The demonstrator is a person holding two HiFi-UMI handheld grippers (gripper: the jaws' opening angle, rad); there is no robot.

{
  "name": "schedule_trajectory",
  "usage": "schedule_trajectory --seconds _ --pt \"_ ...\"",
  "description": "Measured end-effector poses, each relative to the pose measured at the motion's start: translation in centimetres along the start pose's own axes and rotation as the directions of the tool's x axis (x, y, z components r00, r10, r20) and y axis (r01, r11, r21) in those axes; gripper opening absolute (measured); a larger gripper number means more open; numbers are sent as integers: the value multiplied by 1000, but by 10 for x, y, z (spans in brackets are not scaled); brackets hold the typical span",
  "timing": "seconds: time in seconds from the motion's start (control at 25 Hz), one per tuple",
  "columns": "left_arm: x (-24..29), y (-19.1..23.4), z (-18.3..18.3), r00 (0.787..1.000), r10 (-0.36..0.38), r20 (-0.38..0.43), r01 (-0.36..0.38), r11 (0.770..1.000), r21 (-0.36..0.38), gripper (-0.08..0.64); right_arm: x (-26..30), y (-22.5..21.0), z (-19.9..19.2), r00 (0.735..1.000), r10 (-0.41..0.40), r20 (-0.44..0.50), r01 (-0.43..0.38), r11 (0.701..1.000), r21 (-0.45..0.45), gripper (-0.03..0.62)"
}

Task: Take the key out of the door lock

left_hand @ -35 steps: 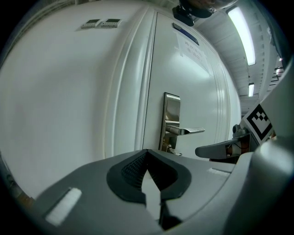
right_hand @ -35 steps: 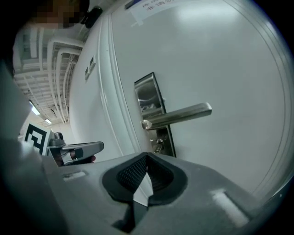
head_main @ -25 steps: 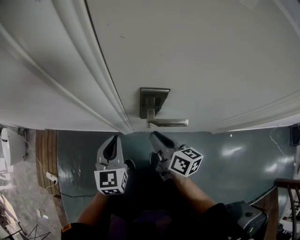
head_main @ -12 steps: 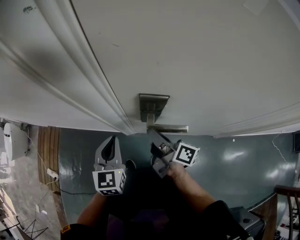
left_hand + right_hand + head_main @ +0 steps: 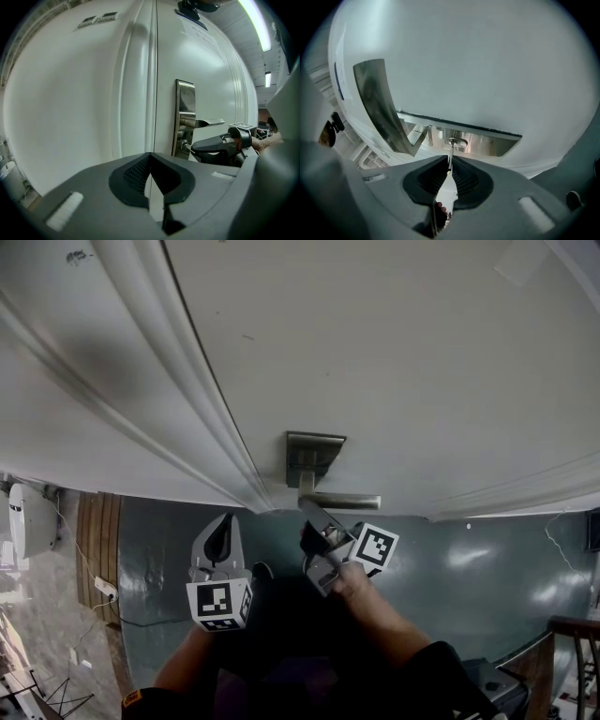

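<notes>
The right gripper [image 5: 450, 163] has its 2 jaws pinched on the thin blade of the key [image 5: 450, 151]. The key's far end sits in the lock [image 5: 457, 140], which is set in the metal plate [image 5: 497, 143] on the white door [image 5: 394, 343], just below the lever handle [image 5: 342, 502]. The left gripper [image 5: 150, 158] hangs to the left of the right one, clear of the door, with its jaws pressed together at the tips and nothing between them.

Brushed metal lock plate [image 5: 314, 454], metal key [image 5: 450, 158], smooth white door [image 5: 422, 352], glossy floor [image 5: 487, 559]
</notes>
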State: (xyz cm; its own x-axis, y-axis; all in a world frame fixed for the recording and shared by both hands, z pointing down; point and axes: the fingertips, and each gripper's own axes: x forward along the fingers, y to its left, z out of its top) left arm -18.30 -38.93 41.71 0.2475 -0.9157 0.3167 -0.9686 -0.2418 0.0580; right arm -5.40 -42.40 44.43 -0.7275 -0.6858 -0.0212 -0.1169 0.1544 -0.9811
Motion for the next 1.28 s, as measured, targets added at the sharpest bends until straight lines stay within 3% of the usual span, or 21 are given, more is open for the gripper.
schedule_trajectory --seconds 0.36,0.64,1.28 --pt "-4 1 -5 1000 -28 -14 28 1000 3 18 -11 -1 -12 998 -18 54 14 998 65 14" --pt "-11 3 -10 998 -63 -8 63 998 -11 18 -25 -3 -36 998 -45 43 42 996 80 14" --pt "-55 1 -52 985 -175 -5 173 974 -145 18 -69 31 -97 992 -119 44 120 993 -17 14"
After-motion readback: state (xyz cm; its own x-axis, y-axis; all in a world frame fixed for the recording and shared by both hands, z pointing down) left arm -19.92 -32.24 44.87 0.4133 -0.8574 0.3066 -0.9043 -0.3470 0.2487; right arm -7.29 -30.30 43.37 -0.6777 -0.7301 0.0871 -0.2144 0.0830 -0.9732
